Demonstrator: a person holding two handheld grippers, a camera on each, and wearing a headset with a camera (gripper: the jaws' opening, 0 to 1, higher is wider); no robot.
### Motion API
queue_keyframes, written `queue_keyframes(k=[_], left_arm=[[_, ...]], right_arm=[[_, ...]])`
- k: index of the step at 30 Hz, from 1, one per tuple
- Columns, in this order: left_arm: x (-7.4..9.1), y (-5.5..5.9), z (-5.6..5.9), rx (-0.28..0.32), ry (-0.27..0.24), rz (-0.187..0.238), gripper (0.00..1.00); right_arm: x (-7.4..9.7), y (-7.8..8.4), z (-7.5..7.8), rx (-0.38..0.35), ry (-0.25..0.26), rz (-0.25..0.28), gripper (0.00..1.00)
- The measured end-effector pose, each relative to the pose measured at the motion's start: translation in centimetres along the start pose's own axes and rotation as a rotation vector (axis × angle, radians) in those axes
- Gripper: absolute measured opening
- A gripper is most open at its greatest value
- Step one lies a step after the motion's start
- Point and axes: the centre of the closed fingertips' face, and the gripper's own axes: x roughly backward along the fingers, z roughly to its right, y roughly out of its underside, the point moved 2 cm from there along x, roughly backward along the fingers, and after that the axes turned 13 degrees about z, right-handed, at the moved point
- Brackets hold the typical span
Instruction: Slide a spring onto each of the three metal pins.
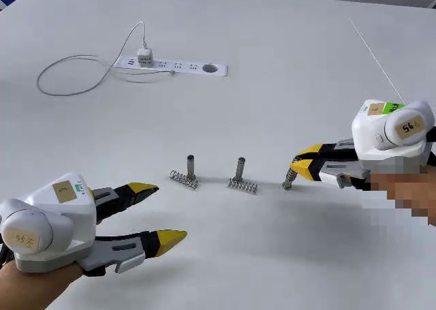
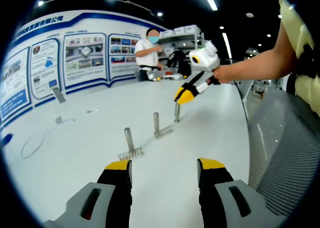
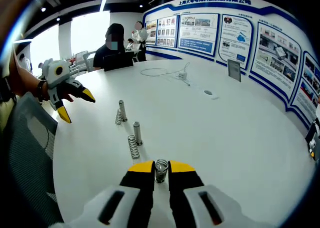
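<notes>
Three metal pins stand upright in a row on the white table. Beside the left pin (image 1: 191,165) lies a loose spring (image 1: 184,180), and another spring (image 1: 243,185) lies at the foot of the middle pin (image 1: 240,168). At the right pin, my right gripper (image 1: 298,167) is shut on a third spring (image 1: 290,179), which sits tilted on that pin. In the right gripper view this spring (image 3: 161,170) is pinched between the yellow fingertips (image 3: 142,168). My left gripper (image 1: 160,213) hovers open and holds nothing, near the front left, short of the pins; its jaws (image 2: 165,165) stand wide apart.
A white power strip (image 1: 170,66) with a plugged charger and a looped cable (image 1: 68,75) lies at the back left. The table's edge (image 2: 245,123) runs along the right of the left gripper view. People stand at the table's far side (image 3: 116,50).
</notes>
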Motion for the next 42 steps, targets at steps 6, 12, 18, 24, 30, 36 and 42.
queue_keyframes(k=[6,12,18,24,30,36,42], left_arm=[[0.0,0.0,0.0,0.001,-0.002,0.0,0.53],[0.1,0.1,-0.1,0.0,-0.005,0.0,0.53],[0.2,0.1,-0.1,0.0,-0.006,0.0,0.53],[0.2,0.1,-0.1,-0.001,-0.004,0.0,0.53],[0.1,0.1,-0.1,-0.001,-0.001,0.001,0.53],[0.0,0.0,0.1,-0.005,0.003,-0.002,0.53],[0.0,-0.2,0.2,-0.011,0.005,-0.002,0.53]], right_arm=[[-0.4,0.8,0.1,-0.014,0.006,-0.013,0.12],[-0.7,1.3,0.1,-0.009,0.011,-0.026,0.12],[-0.8,1.4,0.1,-0.018,0.023,-0.019,0.12],[-0.5,1.4,0.1,-0.018,0.033,-0.017,0.14],[-0.1,0.0,-0.1,0.001,0.038,0.024,0.18],[-0.5,-1.4,-1.2,0.023,0.005,0.055,0.18],[-1.8,-1.3,-2.7,0.033,-0.04,0.046,0.18]])
